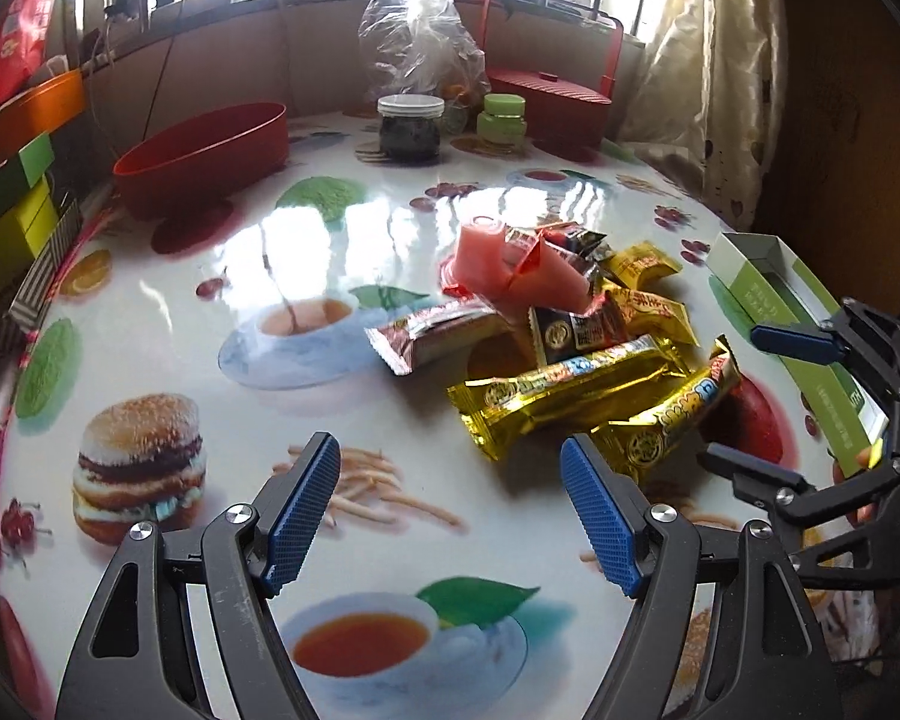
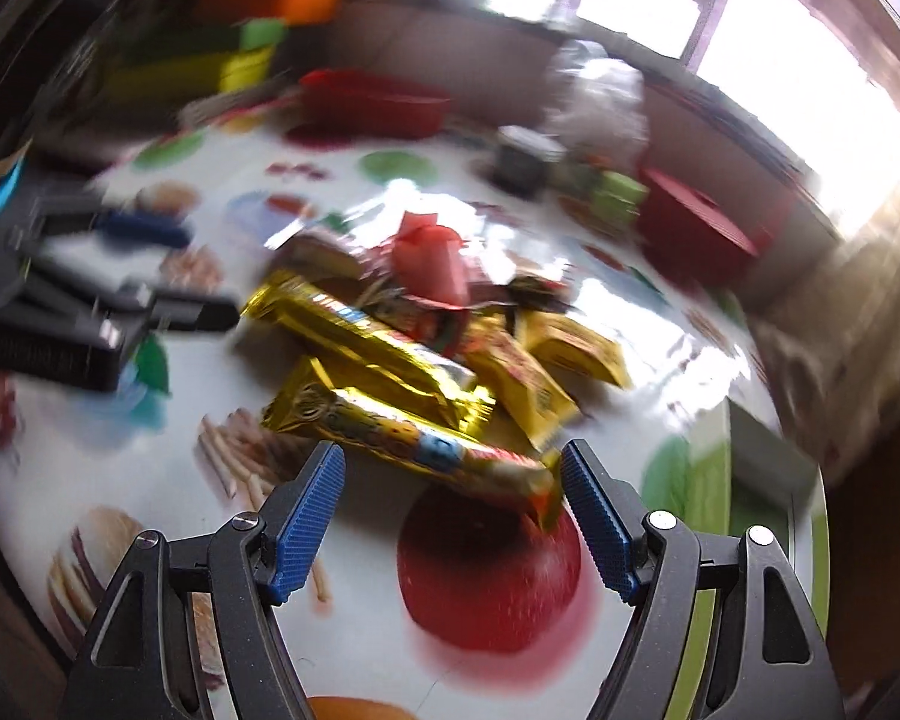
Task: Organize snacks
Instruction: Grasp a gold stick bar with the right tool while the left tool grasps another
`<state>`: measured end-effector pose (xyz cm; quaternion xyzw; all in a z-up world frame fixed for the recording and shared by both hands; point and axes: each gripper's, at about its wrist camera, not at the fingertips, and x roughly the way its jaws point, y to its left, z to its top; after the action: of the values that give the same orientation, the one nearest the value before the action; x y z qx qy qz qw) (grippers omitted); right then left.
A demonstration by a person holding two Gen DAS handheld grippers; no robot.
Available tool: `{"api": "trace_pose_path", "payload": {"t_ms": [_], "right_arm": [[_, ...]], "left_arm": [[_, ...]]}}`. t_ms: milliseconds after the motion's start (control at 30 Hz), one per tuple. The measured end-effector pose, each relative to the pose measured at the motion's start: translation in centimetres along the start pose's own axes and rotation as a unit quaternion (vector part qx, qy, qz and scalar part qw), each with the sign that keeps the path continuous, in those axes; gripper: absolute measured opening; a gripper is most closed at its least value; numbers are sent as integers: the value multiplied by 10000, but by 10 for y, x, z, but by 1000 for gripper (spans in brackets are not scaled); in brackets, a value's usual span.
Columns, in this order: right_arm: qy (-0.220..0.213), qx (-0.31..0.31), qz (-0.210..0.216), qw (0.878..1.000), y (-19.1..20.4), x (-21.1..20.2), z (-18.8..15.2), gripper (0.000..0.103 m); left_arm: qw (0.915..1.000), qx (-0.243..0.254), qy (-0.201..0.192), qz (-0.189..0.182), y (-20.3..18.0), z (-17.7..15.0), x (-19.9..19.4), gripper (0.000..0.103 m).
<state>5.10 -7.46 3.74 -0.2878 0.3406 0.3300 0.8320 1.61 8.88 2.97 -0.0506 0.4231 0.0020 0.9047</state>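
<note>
A pile of snacks lies mid-table: gold-wrapped bars (image 1: 570, 396), a brown-wrapped cake (image 1: 432, 330), yellow packets (image 1: 642, 267) and pink jelly cups (image 1: 513, 267). My left gripper (image 1: 450, 468) is open and empty, low over the table just in front of the pile. My right gripper (image 2: 453, 474) is open; the nearest gold bar (image 2: 414, 444) lies between its fingertips on the table. The right wrist view is motion-blurred. The right gripper also shows in the left wrist view (image 1: 744, 402), and the left gripper in the right wrist view (image 2: 168, 270).
A red oval bowl (image 1: 204, 156) stands at the back left. An open green-and-white box (image 1: 798, 324) lies at the right edge. A dark jar (image 1: 410, 129), a green jar (image 1: 503, 114), a plastic bag (image 1: 420, 42) and a red basket (image 1: 552, 96) stand at the back.
</note>
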Motion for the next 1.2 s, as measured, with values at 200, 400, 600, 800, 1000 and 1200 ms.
{"api": "trace_pose_path", "payload": {"t_ms": [200, 400, 600, 800, 1000, 1200], "right_arm": [[331, -657, 242, 9970, 3, 21, 8, 76], [584, -806, 520, 9937, 0, 31, 12, 69], [830, -780, 986, 9886, 2, 25, 10, 49], [1084, -468, 1478, 9819, 5, 25, 8, 41], [1149, -3, 1457, 9826, 1, 14, -2, 23], [1122, 1064, 1240, 9801, -18, 1, -22, 22]], "left_arm": [[9992, 273, 75, -276, 1, 13, 7, 77], [9974, 580, 224, -377, -3, 24, 22, 77], [9950, 852, 261, -456, -9, 34, 29, 77], [9914, 1097, 360, -617, -17, 42, 39, 77], [9866, 1383, 433, -744, -27, 43, 45, 77], [9811, 1641, 558, -857, -42, 45, 54, 77]]}}
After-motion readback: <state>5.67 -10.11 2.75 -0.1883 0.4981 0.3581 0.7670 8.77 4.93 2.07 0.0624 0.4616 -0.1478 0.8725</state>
